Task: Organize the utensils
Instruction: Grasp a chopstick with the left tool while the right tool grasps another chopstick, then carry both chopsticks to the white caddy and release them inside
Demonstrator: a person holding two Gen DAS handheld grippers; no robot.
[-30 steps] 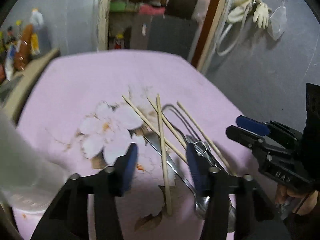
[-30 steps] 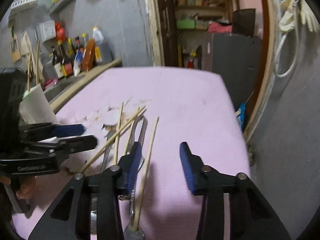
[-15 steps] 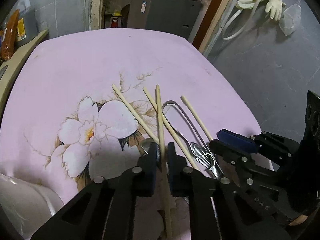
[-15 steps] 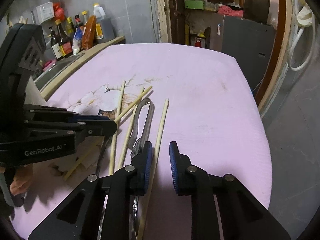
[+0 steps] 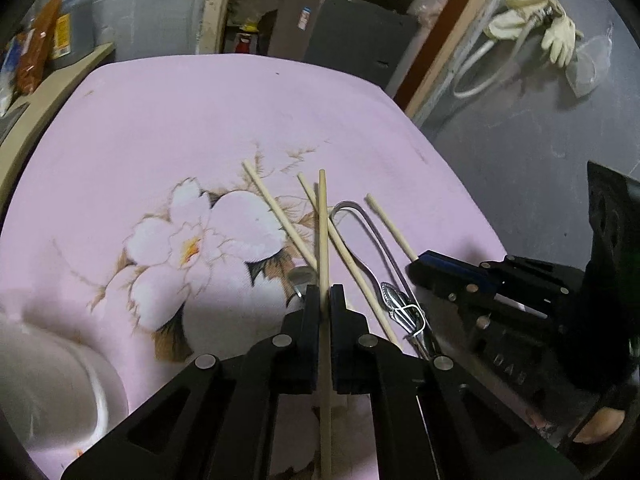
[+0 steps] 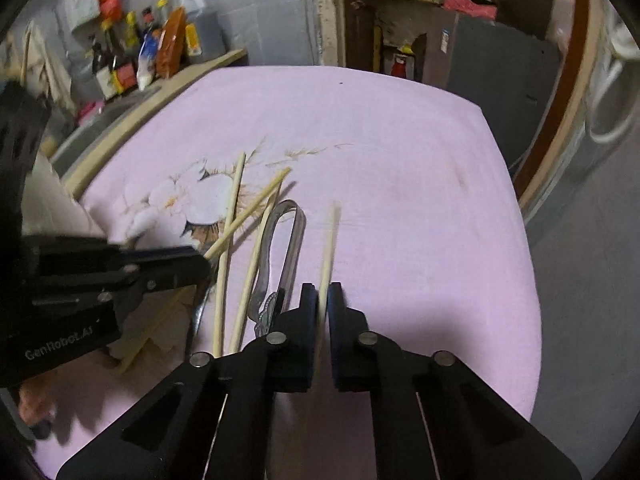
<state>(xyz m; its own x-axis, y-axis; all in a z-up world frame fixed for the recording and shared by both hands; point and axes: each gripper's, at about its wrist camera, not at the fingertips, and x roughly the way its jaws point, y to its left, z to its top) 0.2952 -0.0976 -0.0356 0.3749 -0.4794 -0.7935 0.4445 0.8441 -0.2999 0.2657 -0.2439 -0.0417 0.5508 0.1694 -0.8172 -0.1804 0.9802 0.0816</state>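
Note:
Several wooden chopsticks, metal tongs [image 6: 289, 236] and a spoon lie on a pink flowered tablecloth [image 5: 168, 128]. My left gripper [image 5: 324, 294] is shut on one chopstick [image 5: 323, 232], which runs straight out between its pads. My right gripper [image 6: 323, 294] is shut on another chopstick [image 6: 330, 240] at the right of the pile. The right gripper also shows in the left wrist view [image 5: 440, 268], and the left gripper in the right wrist view [image 6: 176, 264]. The tongs also show in the left wrist view [image 5: 376, 240]. Two loose chopsticks [image 5: 280, 216] lie beside the held one.
A white container [image 5: 44, 376] stands at the near left of the table. Bottles and packets [image 6: 152, 48] line a counter at the far left. The table's right edge [image 6: 520, 240] drops to a grey floor. A dark cabinet [image 5: 352, 36] stands behind the table.
Both grippers went from wide open to shut, each closing on a chopstick. Both moved forward and down over the pile.

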